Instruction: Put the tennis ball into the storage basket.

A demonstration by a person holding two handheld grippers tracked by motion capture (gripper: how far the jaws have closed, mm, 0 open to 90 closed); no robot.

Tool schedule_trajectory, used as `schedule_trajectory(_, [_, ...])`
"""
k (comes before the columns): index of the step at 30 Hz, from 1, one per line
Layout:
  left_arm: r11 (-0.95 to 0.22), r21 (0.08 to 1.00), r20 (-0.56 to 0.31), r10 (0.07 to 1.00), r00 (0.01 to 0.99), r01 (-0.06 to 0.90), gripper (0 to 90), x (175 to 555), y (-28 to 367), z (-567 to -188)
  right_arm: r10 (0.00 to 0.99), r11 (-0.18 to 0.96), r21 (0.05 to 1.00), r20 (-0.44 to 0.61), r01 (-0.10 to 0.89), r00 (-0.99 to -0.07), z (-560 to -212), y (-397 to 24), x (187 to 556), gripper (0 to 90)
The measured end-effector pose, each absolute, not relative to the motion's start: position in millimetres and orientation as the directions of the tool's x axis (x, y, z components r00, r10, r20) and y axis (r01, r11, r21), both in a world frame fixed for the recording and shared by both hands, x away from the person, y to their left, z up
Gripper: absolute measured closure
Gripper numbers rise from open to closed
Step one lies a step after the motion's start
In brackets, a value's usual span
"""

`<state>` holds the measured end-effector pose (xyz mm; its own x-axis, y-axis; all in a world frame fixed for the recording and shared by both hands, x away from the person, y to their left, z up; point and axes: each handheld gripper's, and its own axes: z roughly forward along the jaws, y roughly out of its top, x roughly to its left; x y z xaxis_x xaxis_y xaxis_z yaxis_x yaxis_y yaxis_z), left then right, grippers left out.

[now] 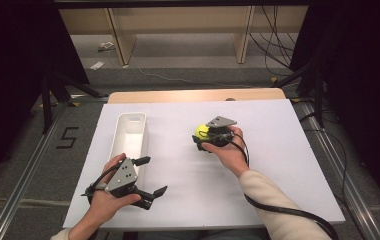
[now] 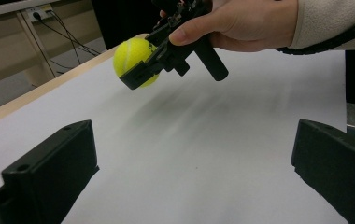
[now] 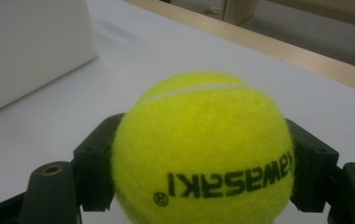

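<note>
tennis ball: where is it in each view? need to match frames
High view: tennis ball right of centre, in the right claw, right of the white bin.
Left gripper view: ball upper left, held above the white sheet.
Right gripper view: ball centre foreground between the jaws; bin upper left.
Shared landmark: the white sheet's tan wooden far edge.

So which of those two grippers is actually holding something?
The right gripper: shut on the yellow tennis ball. The left gripper, beside the white bin, is open.
</note>
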<state>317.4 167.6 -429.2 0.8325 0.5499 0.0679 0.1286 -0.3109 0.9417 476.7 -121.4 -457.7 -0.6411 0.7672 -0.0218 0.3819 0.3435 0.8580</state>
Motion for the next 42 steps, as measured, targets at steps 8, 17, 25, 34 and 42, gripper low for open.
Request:
schedule_trajectory(8, [-0.311,0.942,0.068,0.550,0.833,0.128,0.0,317.4,167.6,-429.2,0.763,0.338,0.864,-0.019,0.374,-0.646,-454.0,-119.9,475.2,26.3])
schedule_trajectory(17, [-0.312,0.941,0.069,0.549,0.833,0.128,0.0,317.5,167.5,-429.3,0.751,0.336,0.868,-0.013,0.365,-0.660,-449.9,-115.4,471.8,26.2])
schedule_trajectory(25, [-0.313,0.941,0.071,0.548,0.833,0.126,0.0,317.5,167.5,-429.2,0.745,0.337,0.870,-0.013,0.359,-0.667,-448.5,-113.4,470.2,26.2])
schedule_trajectory(34, [-0.314,0.941,0.072,0.548,0.833,0.125,0.0,317.6,167.6,-429.1,0.743,0.337,0.872,-0.014,0.356,-0.670,-447.2,-111.3,468.5,26.3])
schedule_trajectory(42, [-0.313,0.941,0.071,0.548,0.833,0.126,0.0,317.5,167.6,-429.0,0.740,0.336,0.873,-0.012,0.353,-0.672,-445.4,-110.2,467.3,26.3])
